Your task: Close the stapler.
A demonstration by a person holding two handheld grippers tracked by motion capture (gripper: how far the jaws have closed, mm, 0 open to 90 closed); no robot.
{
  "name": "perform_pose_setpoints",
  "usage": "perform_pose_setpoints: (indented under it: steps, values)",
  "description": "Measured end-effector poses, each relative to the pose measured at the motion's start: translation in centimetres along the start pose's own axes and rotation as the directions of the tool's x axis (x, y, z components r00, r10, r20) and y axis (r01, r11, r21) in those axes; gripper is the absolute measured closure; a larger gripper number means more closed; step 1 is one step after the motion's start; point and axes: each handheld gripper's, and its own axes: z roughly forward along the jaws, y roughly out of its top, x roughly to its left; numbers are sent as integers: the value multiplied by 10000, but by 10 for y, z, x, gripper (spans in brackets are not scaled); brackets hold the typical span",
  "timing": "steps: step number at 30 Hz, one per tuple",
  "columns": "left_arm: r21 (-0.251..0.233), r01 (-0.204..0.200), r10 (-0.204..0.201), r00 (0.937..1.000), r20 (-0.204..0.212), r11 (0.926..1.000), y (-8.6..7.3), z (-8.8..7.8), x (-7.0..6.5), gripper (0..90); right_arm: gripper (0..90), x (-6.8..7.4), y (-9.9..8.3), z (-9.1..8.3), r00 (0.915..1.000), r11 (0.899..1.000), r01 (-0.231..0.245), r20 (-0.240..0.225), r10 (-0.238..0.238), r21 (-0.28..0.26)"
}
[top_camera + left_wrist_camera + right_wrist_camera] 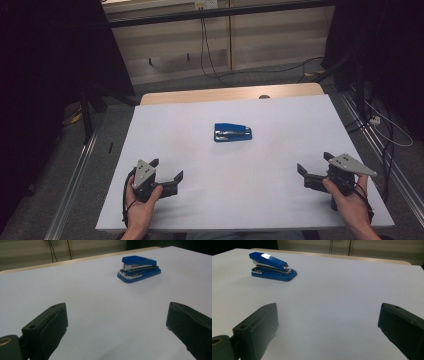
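a blue stapler [233,132] lies on the white table [280,200], a little beyond the middle of the top and about midway between its left and right edges. it rests flat on its base, closed, nothing on or against it. in the high view its long axis runs roughly left to right. in the left gripper view the stapler [139,269] sits ahead and to the right of centre, with its metal mouth facing left. in the right gripper view it [272,266] sits ahead and to the left, with a light reflection on its top cover.

left gripper [167,171]: held in the left hand [141,204] near the front left part of the table. jaws stand wide apart, nothing between them. in its own view the gripper [117,320] shows bare white surface between the two black jaws. it is well apart from the stapler.

right gripper [314,164]: held in the right hand [351,199] near the front right part of the table. jaws stand wide apart, nothing between them. its own view [328,320] shows bare table between the jaws. it is also well apart from the stapler.

both grippers point inward and forward, towards the stapler. neither touches it. the two grippers are well apart from each other, one on each side of the table front.

beyond the white top a strip of wooden edge [225,93] shows, and behind it cables [207,55] hang against a pale wall.
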Motion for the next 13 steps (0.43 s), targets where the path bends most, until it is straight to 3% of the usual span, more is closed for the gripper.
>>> perform_pose_setpoints:
  steps: [3, 6, 10, 13]
  values:
    - [38, 137, -137, 9999, -17, 9999, 0, 1, 0, 39, 21, -1, 1, -1, 10000, 9998, -22, 89, 24, -222]
    - [13, -35, 35, 10000, 79, 10000, 0, 1, -1, 39, 15, -1, 0, -1, 9999, 9996, -76, 66, 78, -289]
    - [60, 283, -284, 9995, 145, 9996, 1, 3, 2, 39, 14, 1, 2, 0, 9999, 9987, -123, 17, 124, -501]
    - [157, 262, -264, 9996, 97, 9995, 0, 4, 3, 39, 11, 3, 2, 2, 9999, 9991, -113, -95, 110, -413]
